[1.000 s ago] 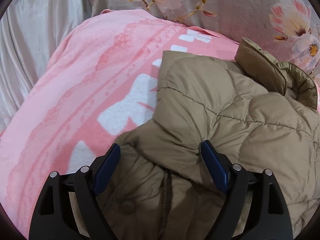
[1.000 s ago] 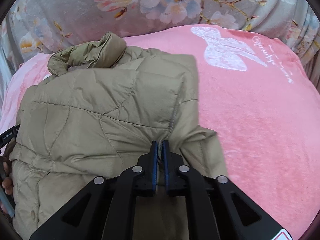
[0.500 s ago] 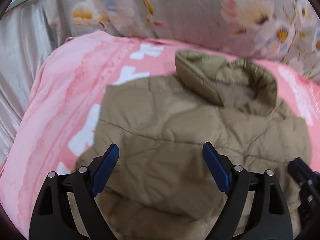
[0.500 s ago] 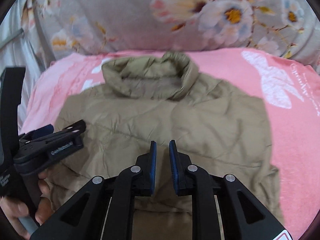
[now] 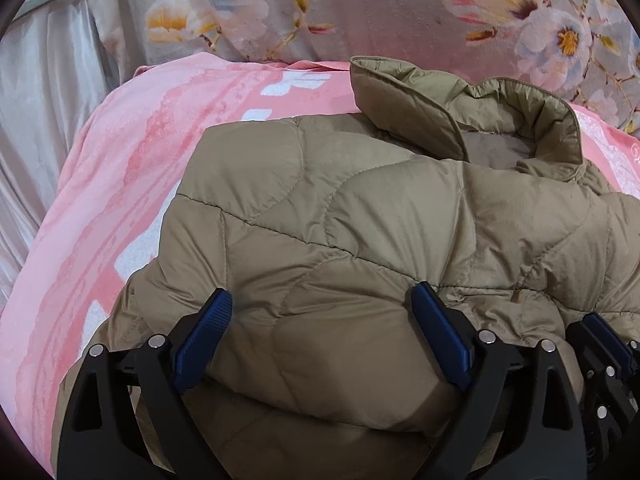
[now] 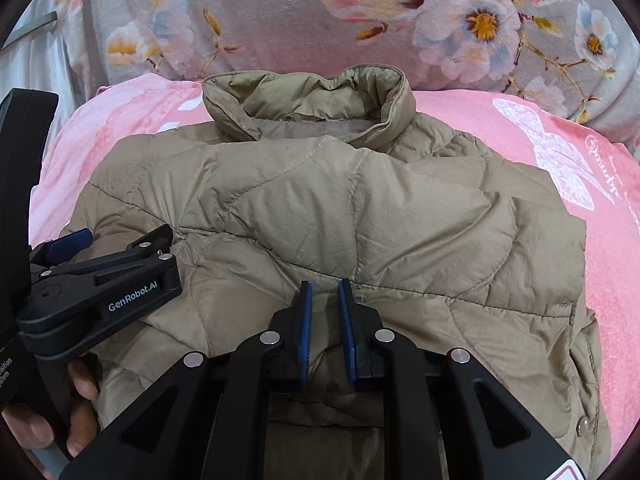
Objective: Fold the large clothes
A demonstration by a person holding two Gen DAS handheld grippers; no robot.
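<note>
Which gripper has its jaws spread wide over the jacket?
The left gripper: its jaws straddle the jacket fold. The right gripper shows a narrow gap.

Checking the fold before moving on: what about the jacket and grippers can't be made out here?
- Jacket sleeves: folded under, out of sight in both views.
- Its hem: hidden behind the right gripper in the right wrist view.
- Right gripper's grip: a narrow gap shows; whether fabric is pinched is unclear.
</note>
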